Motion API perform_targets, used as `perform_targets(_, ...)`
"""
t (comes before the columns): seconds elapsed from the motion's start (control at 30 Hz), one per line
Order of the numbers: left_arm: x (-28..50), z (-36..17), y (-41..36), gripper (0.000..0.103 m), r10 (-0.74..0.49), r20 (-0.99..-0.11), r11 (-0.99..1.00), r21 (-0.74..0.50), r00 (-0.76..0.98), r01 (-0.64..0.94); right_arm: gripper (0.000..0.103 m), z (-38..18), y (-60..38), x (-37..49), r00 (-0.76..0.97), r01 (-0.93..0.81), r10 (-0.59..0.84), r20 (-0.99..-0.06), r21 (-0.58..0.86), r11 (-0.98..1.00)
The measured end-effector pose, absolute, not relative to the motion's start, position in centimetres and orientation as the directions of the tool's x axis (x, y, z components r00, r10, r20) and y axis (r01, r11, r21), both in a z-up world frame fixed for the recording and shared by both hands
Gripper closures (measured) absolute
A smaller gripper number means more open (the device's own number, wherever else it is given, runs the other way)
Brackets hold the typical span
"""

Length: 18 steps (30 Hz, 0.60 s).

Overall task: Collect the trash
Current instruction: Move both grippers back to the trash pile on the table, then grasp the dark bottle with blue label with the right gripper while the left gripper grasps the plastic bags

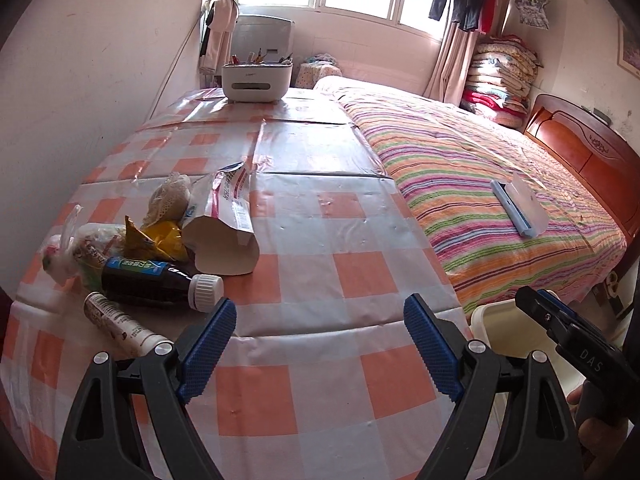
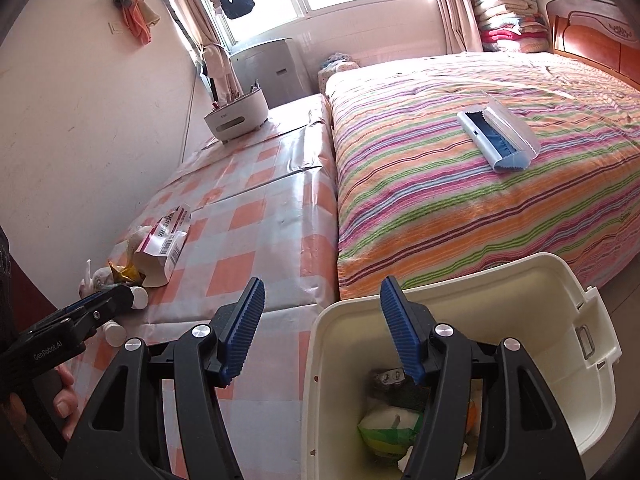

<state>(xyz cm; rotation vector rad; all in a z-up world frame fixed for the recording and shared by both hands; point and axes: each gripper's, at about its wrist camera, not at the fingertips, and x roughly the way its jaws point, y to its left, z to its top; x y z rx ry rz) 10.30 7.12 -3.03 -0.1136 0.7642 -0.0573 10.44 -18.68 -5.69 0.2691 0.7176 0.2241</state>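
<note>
We see an orange-and-white checked table and a rainbow-striped bed. Our bin is cream, the bottle dark with a white cap.

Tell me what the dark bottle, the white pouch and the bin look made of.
Dark bottle: likely plastic, glossy, with ribbed white cap. White pouch: probably laminated film or coated paper; it holds creases and stands open. Bin: cream moulded plastic, smooth, matte walls.

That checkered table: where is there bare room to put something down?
The checkered table is bare between the trash pile and the striped bed, and back toward the white organizer box. It is crowded at the left edge: dark bottle, white tube, torn paper bag, yellow wrapper.
</note>
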Motion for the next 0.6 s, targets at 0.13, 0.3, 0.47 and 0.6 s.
perform_targets(0.13, 10.6, -3.0, 11.9, 0.02, -0.05, -0.693, 0.983, -0.161, 0.719, -0.087, 0.043, -5.5, -15.8, 11.3, 0.709, -0.175, 0.349, -0.613, 0.326, 0.929)
perform_targets(0.3, 11.0, -3.0, 18.4, 0.02, -0.011, -0.704, 0.95, -0.23, 0.71, -0.213, 0.043, -4.9, -11.5, 12.3, 0.666, -0.29, 0.438, -0.604, 0.331, 0.898)
perform_targets(0.47, 11.0, -3.8, 24.1, 0.02, 0.021, -0.728, 0.906, -0.276, 0.685, -0.321, 0.043, -4.7, -6.8, 13.6, 0.592, -0.416, 0.545, -0.594, 0.355, 0.837)
perform_targets(0.6, 11.2, -4.9, 26.4, 0.02, 0.001, -0.749, 0.883, -0.311, 0.663, -0.352, 0.043, -4.7, -2.4, 14.2, 0.522, -0.514, 0.604, -0.603, 0.343, 0.786)
